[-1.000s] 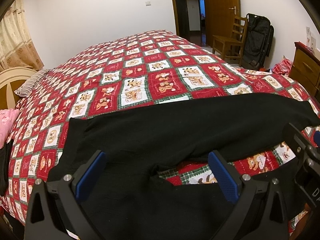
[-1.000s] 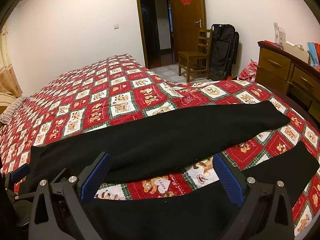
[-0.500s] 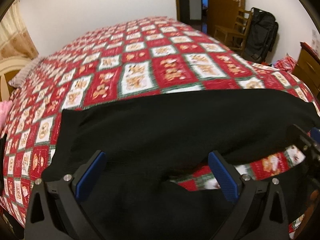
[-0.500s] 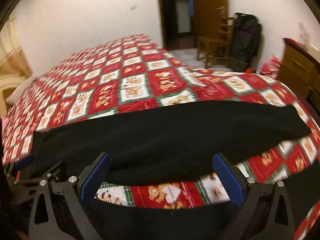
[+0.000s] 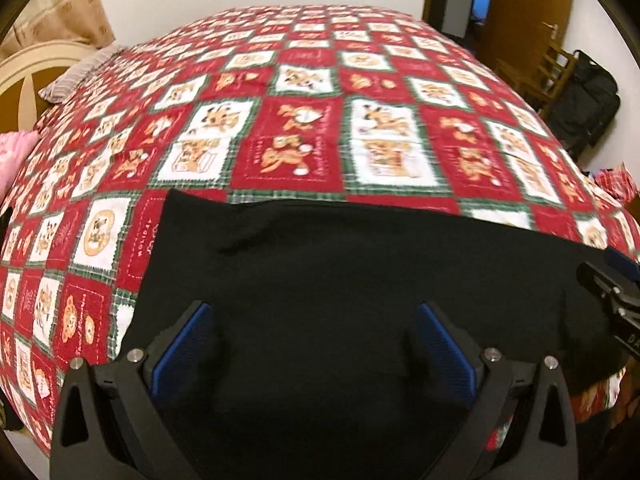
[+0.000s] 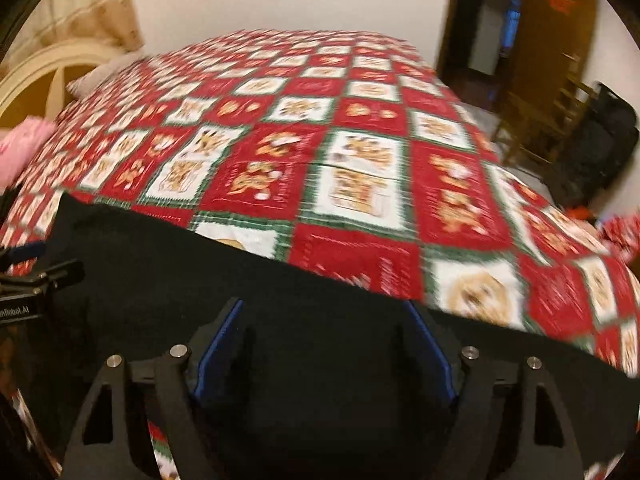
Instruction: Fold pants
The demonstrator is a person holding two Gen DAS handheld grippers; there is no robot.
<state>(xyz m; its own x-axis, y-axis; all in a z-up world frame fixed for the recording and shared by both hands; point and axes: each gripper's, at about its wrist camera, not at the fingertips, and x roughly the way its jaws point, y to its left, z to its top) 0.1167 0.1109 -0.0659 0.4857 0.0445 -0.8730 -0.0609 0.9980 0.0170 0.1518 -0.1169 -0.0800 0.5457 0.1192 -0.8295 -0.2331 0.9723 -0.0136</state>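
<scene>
Black pants (image 5: 340, 280) lie flat on the quilt (image 5: 304, 140), long axis crosswise to both grippers, waist end at the left gripper's (image 5: 316, 344) left, legs running off past the right gripper (image 6: 326, 344). Fabric is matte, soft and dark with few creases; the quilt is patchwork, red and white squares with green borders. Left gripper: jaws wide, over the cloth, nothing pinched. Right gripper: jaws have just been closing, apart over the pants, pads not pressing cloth. Far pant edge is straight, with open quilt beyond it. Right view is blurred.
</scene>
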